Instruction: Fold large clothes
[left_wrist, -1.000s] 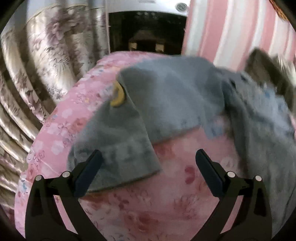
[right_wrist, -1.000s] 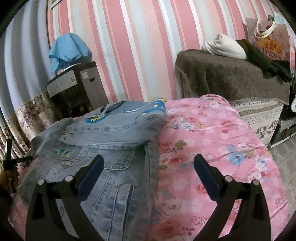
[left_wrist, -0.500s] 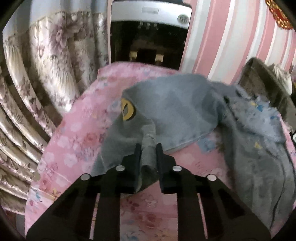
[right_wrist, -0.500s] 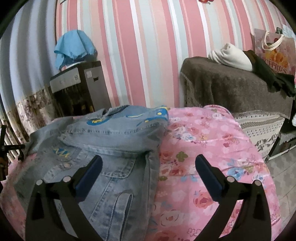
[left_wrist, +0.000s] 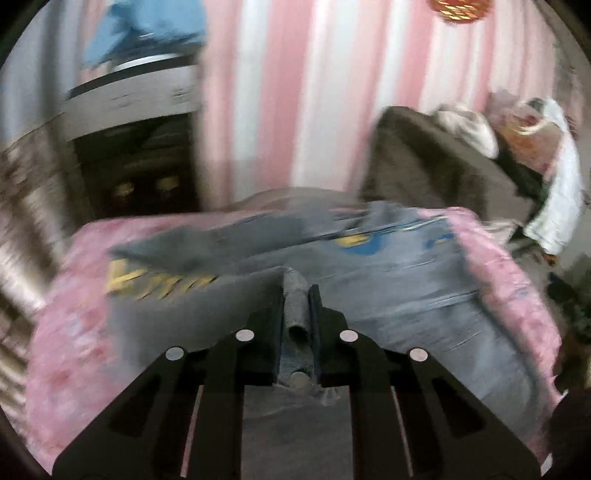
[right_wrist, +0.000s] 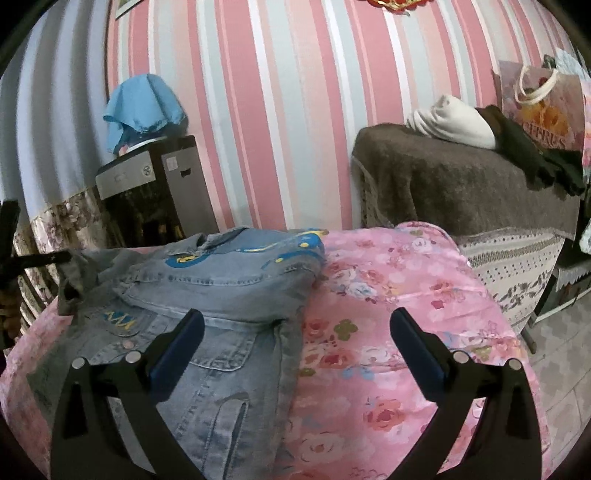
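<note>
The only writing that could be read was "CITRUS", printed on a floral gift bag (right_wrist: 541, 107) at the upper right of the right wrist view; yellow embroidered letters on the chest of the denim jacket (right_wrist: 229, 295) were too small to make out. The jacket lay on a bed under a pink floral bedspread (right_wrist: 399, 295), filling the left half of that frame, with blue and yellow patches near its collar and one sleeve folded across the body.

Behind the bed stood a pink, white and grey striped wall (right_wrist: 288, 110). At the upper left a grey appliance (right_wrist: 147, 173) carried a light blue cloth (right_wrist: 142, 105). At the right a piece of furniture draped in a brown blanket (right_wrist: 461, 184) held a folded white garment (right_wrist: 454, 122) and dark clothes beside the bag.

In the blurred left wrist view, the left gripper (left_wrist: 295, 314) sat in the lower centre of the frame, angled down over the jacket (left_wrist: 406, 280), its fingers having just been closing and now clenched on a bunched fold of denim that stood up between them. The right gripper (right_wrist: 295, 343) hung over the near edge of the bed, tilted slightly down, its fingers released and spread wide, one above the jacket front and the other above bare bedspread, grasping nothing.
</note>
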